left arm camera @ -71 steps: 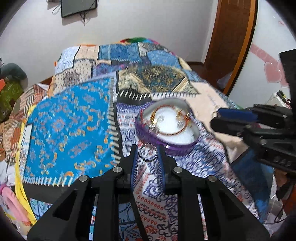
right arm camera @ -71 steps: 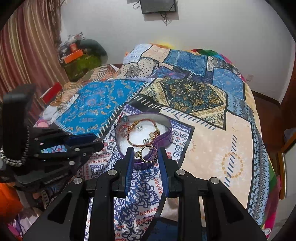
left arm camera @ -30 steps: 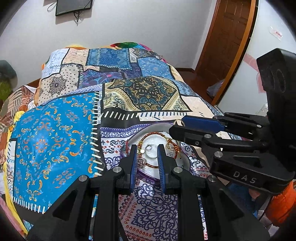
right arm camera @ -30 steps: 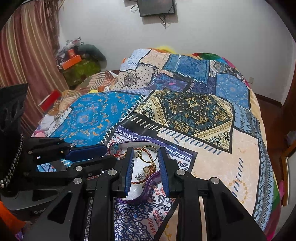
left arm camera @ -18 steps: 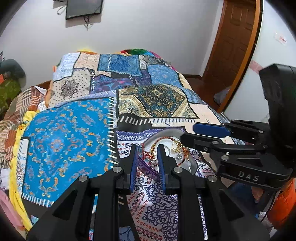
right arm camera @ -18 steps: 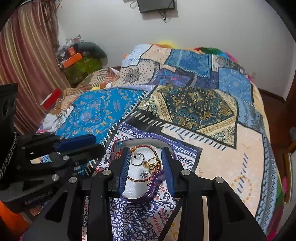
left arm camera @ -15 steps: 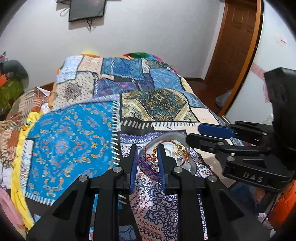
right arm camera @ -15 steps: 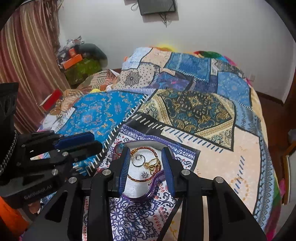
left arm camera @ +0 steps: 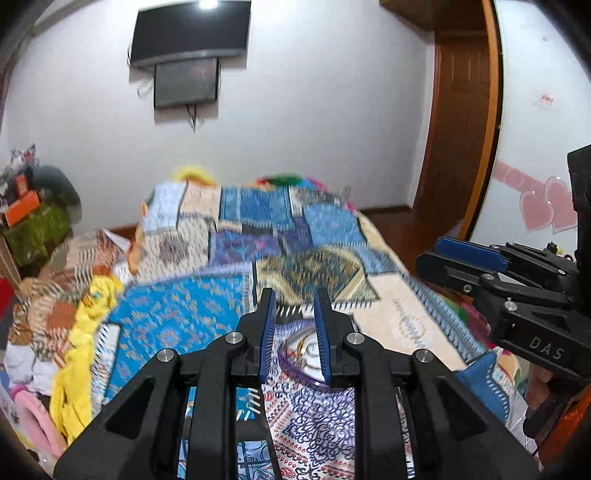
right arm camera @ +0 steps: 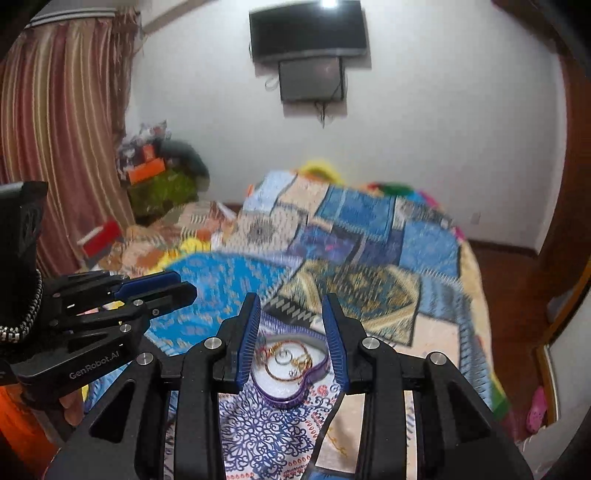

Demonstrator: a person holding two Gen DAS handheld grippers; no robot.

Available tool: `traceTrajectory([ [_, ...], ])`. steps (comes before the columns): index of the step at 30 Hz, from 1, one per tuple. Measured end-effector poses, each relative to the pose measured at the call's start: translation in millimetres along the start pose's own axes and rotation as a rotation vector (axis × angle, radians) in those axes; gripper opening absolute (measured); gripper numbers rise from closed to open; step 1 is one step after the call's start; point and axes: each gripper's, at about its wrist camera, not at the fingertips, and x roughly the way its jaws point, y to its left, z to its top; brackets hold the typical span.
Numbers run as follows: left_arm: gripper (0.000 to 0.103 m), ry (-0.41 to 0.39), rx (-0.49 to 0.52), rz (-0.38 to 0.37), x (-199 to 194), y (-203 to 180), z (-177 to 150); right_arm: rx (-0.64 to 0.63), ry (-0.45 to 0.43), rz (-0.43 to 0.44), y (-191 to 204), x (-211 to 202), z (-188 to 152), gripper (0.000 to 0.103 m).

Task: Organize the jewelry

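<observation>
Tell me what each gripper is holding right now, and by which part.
Nothing. The left gripper and right gripper both have empty jaws; the jewelry lies in the purple tray below.

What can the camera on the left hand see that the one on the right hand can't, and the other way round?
Only the left wrist view shows the wooden door and pink heart stickers. Only the right wrist view shows the striped curtain and looks down into the purple tray clearly enough to make out bangles and rings. Both show the patchwork bedspread, the wall-mounted screen, and both tools, left tool and right tool, each with nothing between its fingers.
</observation>
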Motion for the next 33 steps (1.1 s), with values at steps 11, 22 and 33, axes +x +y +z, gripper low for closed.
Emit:
traceTrajectory([
  [11,0.028,-0.220,0.029,0.037,-82.1,-25.4,11.9,0.000,-0.281,-0.088,25.3,-89.9,13.6,0.032],
  [22,0.080,-0.323,-0.006,0.101,-113.0,-29.9,4.2,0.006,-0.406,-0.193,42.4,-114.3,4.8,0.075],
  [33,0.096,-0.334,-0.043,0.141,-119.3,-23.6,-1.4,0.021,-0.400,-0.235,43.8,-118.4,-1.4,0.094],
])
